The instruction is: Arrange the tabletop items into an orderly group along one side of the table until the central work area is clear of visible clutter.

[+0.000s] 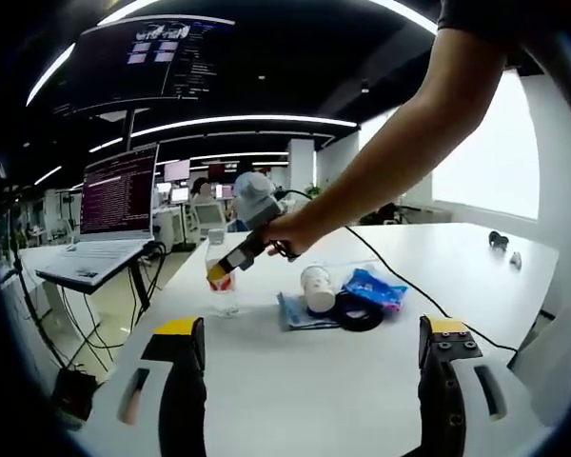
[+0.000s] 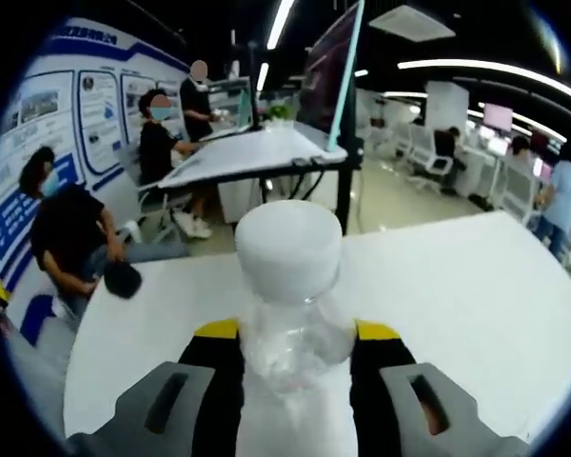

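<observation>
A clear plastic bottle (image 2: 287,249) with a white cap stands between the yellow-tipped jaws of my right gripper (image 2: 297,333), which is shut on its neck. In the left gripper view the same bottle (image 1: 223,290), red-labelled, stands on the white table (image 1: 295,390) at the far left, with the right gripper (image 1: 221,270) at it, held by a person's outstretched arm. A white paper cup (image 1: 317,288), a black tape ring (image 1: 359,311), a blue packet (image 1: 374,286) and a blue cloth (image 1: 293,314) lie clustered mid-table. My left gripper (image 1: 312,381) is open and holds nothing, short of that cluster.
A black cable (image 1: 409,286) runs across the table to the right. Small dark items (image 1: 500,240) lie at the far right edge. A laptop (image 1: 114,205) sits on a stand off the table's left. A black object (image 2: 122,278) lies near the table's edge; people sit beyond.
</observation>
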A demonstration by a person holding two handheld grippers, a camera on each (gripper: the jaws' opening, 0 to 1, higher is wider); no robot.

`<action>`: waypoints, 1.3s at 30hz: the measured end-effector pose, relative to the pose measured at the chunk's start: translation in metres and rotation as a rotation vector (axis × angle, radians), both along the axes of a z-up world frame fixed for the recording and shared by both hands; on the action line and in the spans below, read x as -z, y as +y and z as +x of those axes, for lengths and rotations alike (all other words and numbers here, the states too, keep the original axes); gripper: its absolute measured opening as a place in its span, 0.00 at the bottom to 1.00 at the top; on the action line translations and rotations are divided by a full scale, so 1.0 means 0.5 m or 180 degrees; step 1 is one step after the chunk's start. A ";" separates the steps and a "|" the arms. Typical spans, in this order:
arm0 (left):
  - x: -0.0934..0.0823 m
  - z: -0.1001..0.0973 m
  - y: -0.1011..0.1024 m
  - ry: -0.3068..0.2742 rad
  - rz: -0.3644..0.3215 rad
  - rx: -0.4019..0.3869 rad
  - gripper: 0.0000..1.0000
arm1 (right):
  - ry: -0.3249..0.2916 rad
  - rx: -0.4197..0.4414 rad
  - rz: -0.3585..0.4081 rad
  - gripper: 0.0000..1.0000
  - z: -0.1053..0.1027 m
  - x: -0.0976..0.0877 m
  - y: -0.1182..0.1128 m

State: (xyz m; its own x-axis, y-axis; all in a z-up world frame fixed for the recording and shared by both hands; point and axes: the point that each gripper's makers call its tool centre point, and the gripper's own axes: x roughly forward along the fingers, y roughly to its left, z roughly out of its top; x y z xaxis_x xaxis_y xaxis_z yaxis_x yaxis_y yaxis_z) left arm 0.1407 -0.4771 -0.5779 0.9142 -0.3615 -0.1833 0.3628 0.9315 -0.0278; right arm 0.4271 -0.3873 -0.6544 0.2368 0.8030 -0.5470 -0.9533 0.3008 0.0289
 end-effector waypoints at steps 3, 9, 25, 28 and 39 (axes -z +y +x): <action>0.001 0.000 0.000 0.0004 0.0010 0.0000 0.93 | -0.0040 -0.0010 0.0032 0.40 0.002 -0.001 0.004; 0.002 0.000 -0.001 0.0006 0.0022 0.0011 0.93 | -0.0069 -0.0039 0.0038 0.40 0.009 0.000 0.011; -0.002 0.001 -0.004 -0.0007 0.0021 0.0024 0.93 | 0.0044 0.0123 0.0348 0.55 0.019 -0.058 0.011; -0.002 0.001 -0.005 -0.0007 0.0032 0.0032 0.93 | -0.0002 0.0131 0.0355 0.55 0.031 -0.071 0.000; -0.007 0.000 -0.007 -0.0035 0.0011 0.0045 0.93 | -0.0054 0.0328 0.0282 0.58 0.059 -0.093 -0.075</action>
State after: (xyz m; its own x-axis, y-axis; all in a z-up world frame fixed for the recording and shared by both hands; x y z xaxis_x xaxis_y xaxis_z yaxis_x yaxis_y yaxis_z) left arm 0.1406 -0.4806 -0.5746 0.9109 -0.3738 -0.1745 0.3762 0.9263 -0.0206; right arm 0.4568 -0.4249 -0.6078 0.3291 0.8189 -0.4702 -0.9181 0.3940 0.0437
